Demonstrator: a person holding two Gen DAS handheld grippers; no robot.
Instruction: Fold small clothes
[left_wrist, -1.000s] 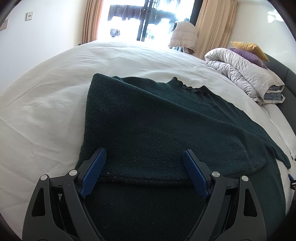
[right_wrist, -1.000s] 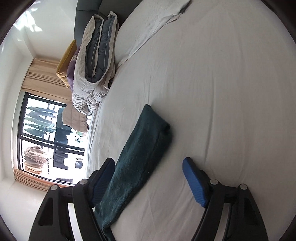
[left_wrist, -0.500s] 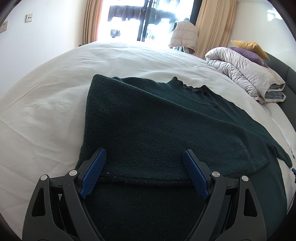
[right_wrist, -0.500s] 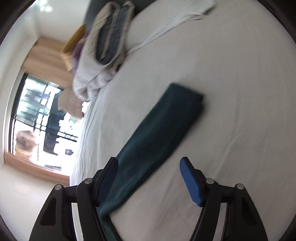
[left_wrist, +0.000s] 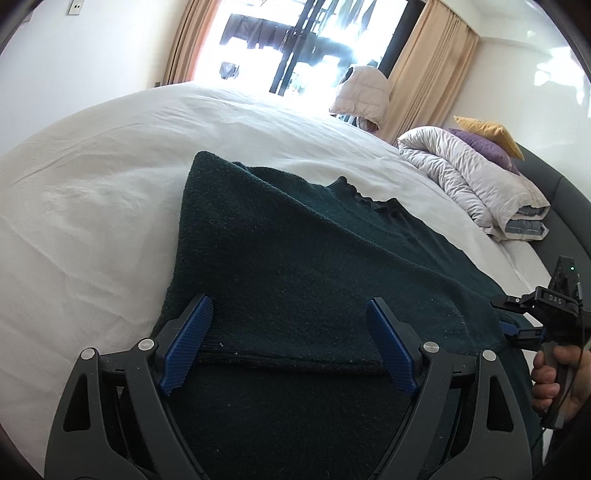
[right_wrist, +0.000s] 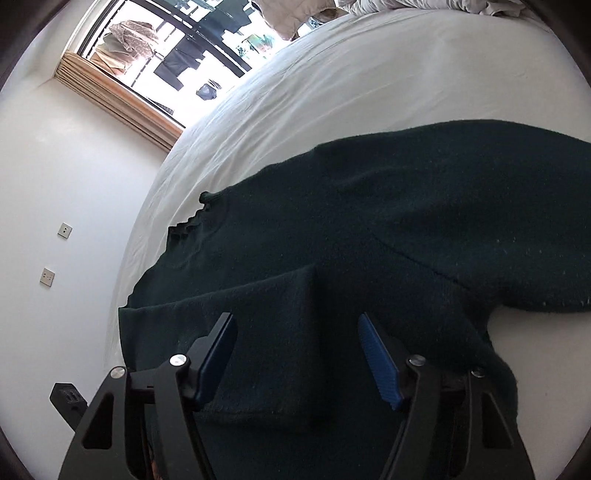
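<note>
Daylight glares through the window (left_wrist: 295, 48), overexposing it; fisheye edges curve and darken.

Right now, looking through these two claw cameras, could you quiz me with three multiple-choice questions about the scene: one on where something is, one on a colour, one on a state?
1. Where does the sweater lie?
A. on the white bed
B. on a chair
C. on the floor

2. What colour is the cushion on top of the pile beside the folded duvet?
A. red
B. yellow
C. black

3. How does the left claw stand?
A. clamped on a pillow
B. pinching the sheet
C. wide apart over the sweater, gripping nothing

Answers:
1 A: the dark green knit is spread on the white bed.
2 B: the yellow cushion rests on a purple one.
3 C: both blue pads sit well apart above the fabric.
</note>
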